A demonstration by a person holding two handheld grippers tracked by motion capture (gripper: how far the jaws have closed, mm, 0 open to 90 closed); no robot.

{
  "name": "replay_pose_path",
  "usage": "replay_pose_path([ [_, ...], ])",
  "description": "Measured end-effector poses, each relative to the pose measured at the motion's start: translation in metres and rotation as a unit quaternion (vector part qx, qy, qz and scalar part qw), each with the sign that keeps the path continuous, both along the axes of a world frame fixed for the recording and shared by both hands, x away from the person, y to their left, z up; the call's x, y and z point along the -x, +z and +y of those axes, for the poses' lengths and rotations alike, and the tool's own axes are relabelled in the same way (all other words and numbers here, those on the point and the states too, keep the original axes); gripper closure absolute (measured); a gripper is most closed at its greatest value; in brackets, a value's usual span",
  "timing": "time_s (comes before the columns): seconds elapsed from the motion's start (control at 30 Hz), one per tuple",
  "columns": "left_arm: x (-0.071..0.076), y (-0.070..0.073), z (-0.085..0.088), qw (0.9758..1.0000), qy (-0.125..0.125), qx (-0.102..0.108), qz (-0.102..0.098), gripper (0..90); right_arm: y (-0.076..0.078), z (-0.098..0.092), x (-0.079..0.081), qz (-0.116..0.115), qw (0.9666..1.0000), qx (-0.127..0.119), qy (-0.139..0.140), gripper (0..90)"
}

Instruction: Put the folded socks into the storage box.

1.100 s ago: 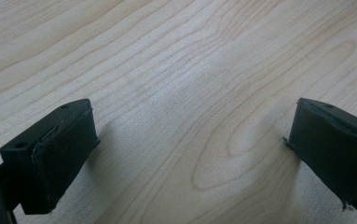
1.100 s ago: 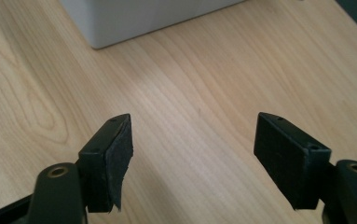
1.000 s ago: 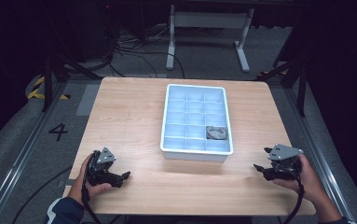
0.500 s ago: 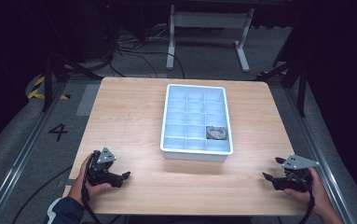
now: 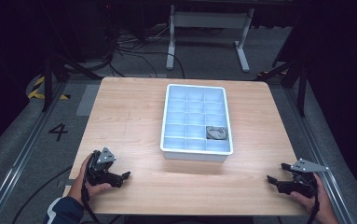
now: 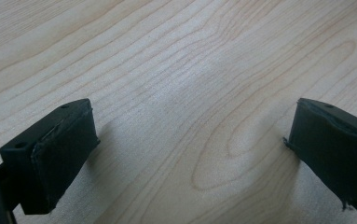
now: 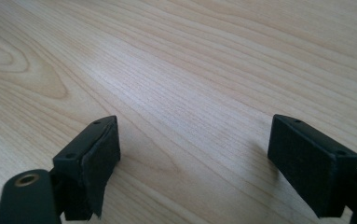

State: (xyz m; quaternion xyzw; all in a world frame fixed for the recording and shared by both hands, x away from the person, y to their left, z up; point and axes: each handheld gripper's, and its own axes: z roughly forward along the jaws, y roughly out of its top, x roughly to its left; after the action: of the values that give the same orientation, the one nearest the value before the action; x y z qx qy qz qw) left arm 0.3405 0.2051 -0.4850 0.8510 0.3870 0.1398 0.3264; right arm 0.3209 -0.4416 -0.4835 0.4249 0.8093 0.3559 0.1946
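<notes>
A pale blue compartment tray [image 5: 166, 122] stands in the middle of the wooden table [image 5: 125, 116]. A crumpled grey object [image 5: 216, 132] lies in one of its right-hand cells, near the front. My left gripper [image 5: 120, 177] rests at the near left of the table, open, with bare wood between its jaws [image 6: 185, 154]. My right gripper [image 5: 276, 172] sits low at the near right corner, pointing left. Its jaws have just been opening and now stand wide apart with nothing between them [image 7: 195, 154].
The table's right edge [image 5: 288, 140] runs close beside my right hand. Metal floor rails [image 5: 22, 158] flank the table, and a frame stand [image 5: 209, 18] with cables sits behind it. Bare wood lies between both grippers and the tray.
My right gripper has moved right and down toward the table's near right corner, and its jaws have spread wider. The left gripper and the tray have stayed put.
</notes>
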Motion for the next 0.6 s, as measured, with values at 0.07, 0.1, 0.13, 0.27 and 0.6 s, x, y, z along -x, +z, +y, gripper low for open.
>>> replay_pose_path([
  [0.07, 0.0, 0.0003, 0.0002, 1.0, -0.001, -0.001, 0.001, 1.2, -0.0001, -0.0003, -0.001, 0.005, 1.0, -0.004, -0.001, 16.9],
  [0.1, 0.0, 0.0002, 0.0001, 1.0, -0.001, 0.0, 0.001, 1.2, -0.0002, -0.0001, -0.0013, 0.005, 1.0, -0.004, 0.0, 16.6],
  [0.13, 0.0, 0.0003, 0.0001, 1.0, -0.001, -0.001, 0.001, 1.2, -0.0003, 0.0, -0.0014, 0.005, 1.0, -0.005, 0.0, 16.6],
  [0.27, -0.0006, -0.0001, -0.0013, 1.0, 0.004, 0.001, 0.002, 0.5, -0.0003, -0.0001, -0.0014, 0.005, 1.0, -0.005, 0.0, 16.6],
  [0.6, -0.0017, 0.0003, -0.0012, 1.0, 0.003, -0.002, 0.0, 0.1, -0.0005, 0.0012, -0.0038, 0.005, 1.0, -0.003, -0.007, 15.8],
])
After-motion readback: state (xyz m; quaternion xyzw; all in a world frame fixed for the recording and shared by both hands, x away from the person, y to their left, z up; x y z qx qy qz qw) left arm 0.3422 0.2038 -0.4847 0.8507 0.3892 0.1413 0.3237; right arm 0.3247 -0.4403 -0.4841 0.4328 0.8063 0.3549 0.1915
